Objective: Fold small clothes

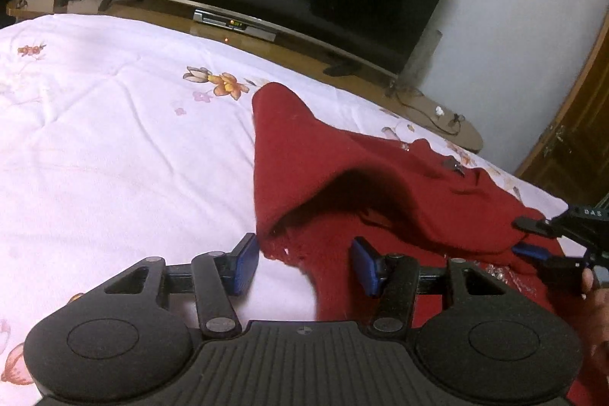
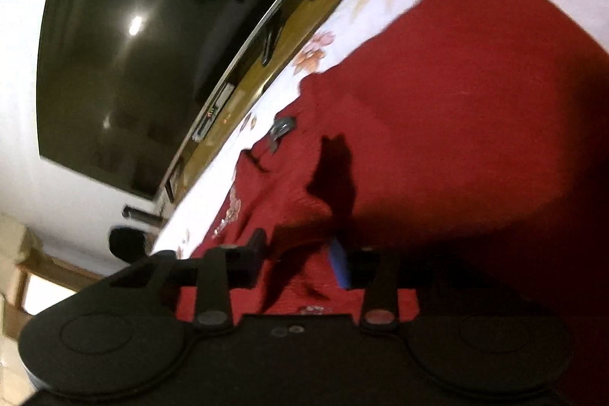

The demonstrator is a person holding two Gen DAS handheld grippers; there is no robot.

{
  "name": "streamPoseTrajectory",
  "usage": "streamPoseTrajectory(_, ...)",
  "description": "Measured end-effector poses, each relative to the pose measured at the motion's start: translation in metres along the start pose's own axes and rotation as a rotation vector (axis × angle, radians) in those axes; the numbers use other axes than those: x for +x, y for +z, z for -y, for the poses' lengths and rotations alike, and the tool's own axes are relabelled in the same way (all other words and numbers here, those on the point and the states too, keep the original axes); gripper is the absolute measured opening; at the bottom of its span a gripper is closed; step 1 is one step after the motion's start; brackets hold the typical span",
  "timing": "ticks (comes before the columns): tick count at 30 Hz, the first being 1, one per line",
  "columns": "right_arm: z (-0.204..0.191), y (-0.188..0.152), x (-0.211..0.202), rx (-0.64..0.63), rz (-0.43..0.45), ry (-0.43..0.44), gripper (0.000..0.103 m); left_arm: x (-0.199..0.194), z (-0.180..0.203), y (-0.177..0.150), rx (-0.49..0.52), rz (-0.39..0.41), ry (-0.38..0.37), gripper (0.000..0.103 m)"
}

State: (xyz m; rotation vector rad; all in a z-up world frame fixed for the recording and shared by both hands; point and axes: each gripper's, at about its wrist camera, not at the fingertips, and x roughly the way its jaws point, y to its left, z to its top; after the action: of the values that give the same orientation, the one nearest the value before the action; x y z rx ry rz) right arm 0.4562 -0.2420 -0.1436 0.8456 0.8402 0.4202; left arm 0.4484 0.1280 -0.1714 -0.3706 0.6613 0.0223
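White bedsheet (image 1: 114, 147) spreads leftward; left tongs (image 1: 304, 263) gape, right tongs (image 2: 300, 253) pinch red garment (image 1: 342, 185).

left tongs (image 1: 306, 263) wide apart, blue pads (image 1: 245, 265) level, nothing between them. right tongs (image 2: 300, 253) rolled sideways, partly closed with a fold of cloth between the fingers; also seen at far right of left view.

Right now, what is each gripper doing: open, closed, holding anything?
Left gripper: open, holding nothing, at the red garment's edge.
Right gripper: partly open around a garment fold; grip cannot be told.
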Motion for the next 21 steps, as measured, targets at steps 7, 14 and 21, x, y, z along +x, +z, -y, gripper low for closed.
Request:
streamPoseTrajectory(7, -0.011, 0.003, 0.000, -0.055, -0.001, -0.009, 0.009, -0.004, 0.003, -0.002, 0.002, 0.008, 0.014, 0.054)
streamPoseTrajectory(14, -0.037, 0.011, -0.045, -0.281, 0.162, -0.064, 0.006, -0.002, -0.010, 0.003, -0.002, -0.007, 0.051, 0.012)
streamPoseTrajectory(21, -0.010, 0.019, -0.063, -0.302, 0.151, -0.160, 0.006, 0.000, -0.008, 0.003, 0.039, -0.011, 0.059, 0.009)
